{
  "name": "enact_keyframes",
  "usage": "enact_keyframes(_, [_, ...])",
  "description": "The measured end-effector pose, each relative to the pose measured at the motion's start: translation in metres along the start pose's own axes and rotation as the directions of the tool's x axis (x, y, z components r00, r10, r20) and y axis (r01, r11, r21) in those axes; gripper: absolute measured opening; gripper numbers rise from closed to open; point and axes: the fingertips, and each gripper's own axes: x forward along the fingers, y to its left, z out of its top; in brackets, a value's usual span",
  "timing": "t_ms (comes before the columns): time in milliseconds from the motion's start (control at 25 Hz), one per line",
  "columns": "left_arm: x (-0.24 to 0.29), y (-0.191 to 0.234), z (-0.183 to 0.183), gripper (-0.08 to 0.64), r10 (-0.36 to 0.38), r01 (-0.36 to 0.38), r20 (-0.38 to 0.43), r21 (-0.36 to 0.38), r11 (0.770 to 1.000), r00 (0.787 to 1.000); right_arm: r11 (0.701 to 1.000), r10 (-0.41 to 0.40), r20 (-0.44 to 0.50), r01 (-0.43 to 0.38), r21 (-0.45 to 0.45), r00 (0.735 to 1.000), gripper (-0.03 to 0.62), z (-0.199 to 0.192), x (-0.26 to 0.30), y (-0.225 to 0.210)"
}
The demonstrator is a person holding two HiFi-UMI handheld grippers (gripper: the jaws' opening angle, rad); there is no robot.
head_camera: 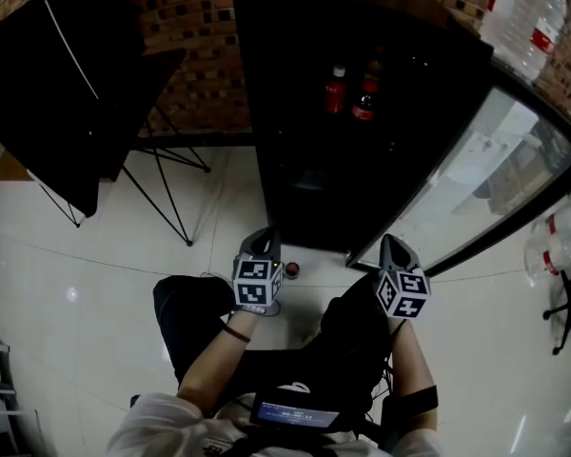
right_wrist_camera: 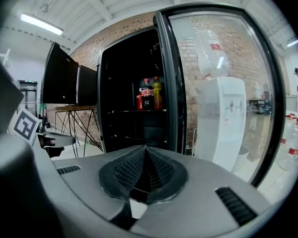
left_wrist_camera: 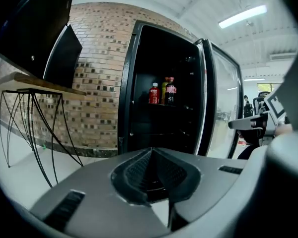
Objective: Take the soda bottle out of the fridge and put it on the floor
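Left hand-held gripper [left_wrist_camera: 151,156]: jaws are shut, pads together, nothing between them; it is held low in front of the open fridge [left_wrist_camera: 125,93].
Right hand-held gripper [right_wrist_camera: 145,155]: jaws are closed and empty too; it is held level with the left, just beside the door [right_wrist_camera: 170,73].
Soda bottle [right_wrist_camera: 146,94]: stood upright on an upper shelf [right_wrist_camera: 134,111] inside the fridge, close-packed with a red bottle [right_wrist_camera: 139,100] and a yellow bottle [right_wrist_camera: 157,93]; not yet touched.
Direction: the soda bottle is seen ahead of and above both grippers, well apart from them.
Long axis: vertical, so a sideways grip round the body is judged suitable.
Nearer hand: the right is judged slightly nearer, since the soda bottle lies almost dead ahead in its view.
Requirement: the jaws must be opened before the reach.
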Motion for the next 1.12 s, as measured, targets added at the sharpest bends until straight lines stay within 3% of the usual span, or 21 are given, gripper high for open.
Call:
enact_keyframes(400, [-0.043, -0.002, 0.060, 0.002, -0.014, 0.011, 0.058, 0.051, 0.999, 0.998, 1.000, 0.002, 0.020, -0.002, 0.019, 1.000, 0.017, 0.001, -0.012, 0.006])
enact_keyframes(1120, [-0.040, -0.006, 0.049, 0.002, -0.018, 0.016, 0.036, 0.034, 0.999, 0.999, 1.000, -0.016, 0.035, 0.016, 0.000, 0.999, 0.015, 0.004, -0.016, 0.006])
